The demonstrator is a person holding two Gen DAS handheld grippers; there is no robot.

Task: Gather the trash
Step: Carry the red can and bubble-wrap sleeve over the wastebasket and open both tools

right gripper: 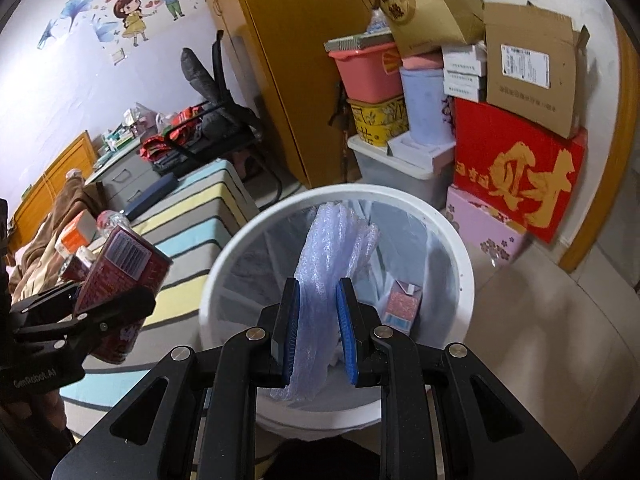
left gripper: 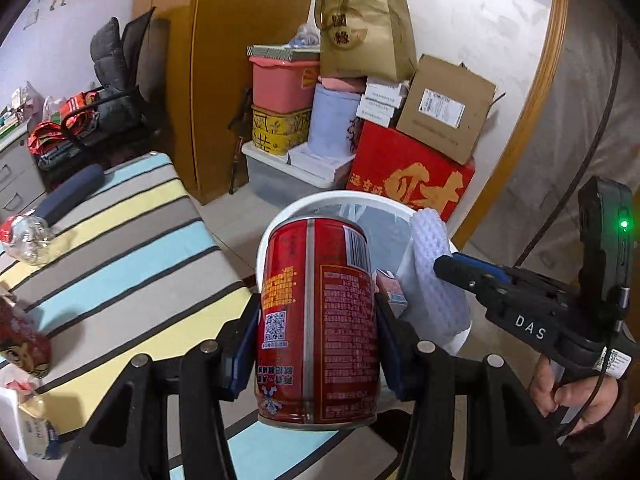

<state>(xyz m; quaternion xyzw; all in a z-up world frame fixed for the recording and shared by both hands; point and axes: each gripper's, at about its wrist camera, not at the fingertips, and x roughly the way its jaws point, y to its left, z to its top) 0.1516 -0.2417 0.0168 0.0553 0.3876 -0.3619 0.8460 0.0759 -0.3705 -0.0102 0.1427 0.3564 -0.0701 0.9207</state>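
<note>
A small carton (right gripper: 402,304) lies in the bin (right gripper: 224,264), boxes (right gripper: 516,168) stacked behind, striped bed (right gripper: 192,216) left.

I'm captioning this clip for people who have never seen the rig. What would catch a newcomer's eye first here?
First, the red drink can, upright and clamped in the left tongs, filling the left wrist view. Next, the bubble wrap pinched in the right tongs over the white trash bin, which already holds a small carton. Behind it, a red box with gold characters glares from the stacked clutter.
</note>
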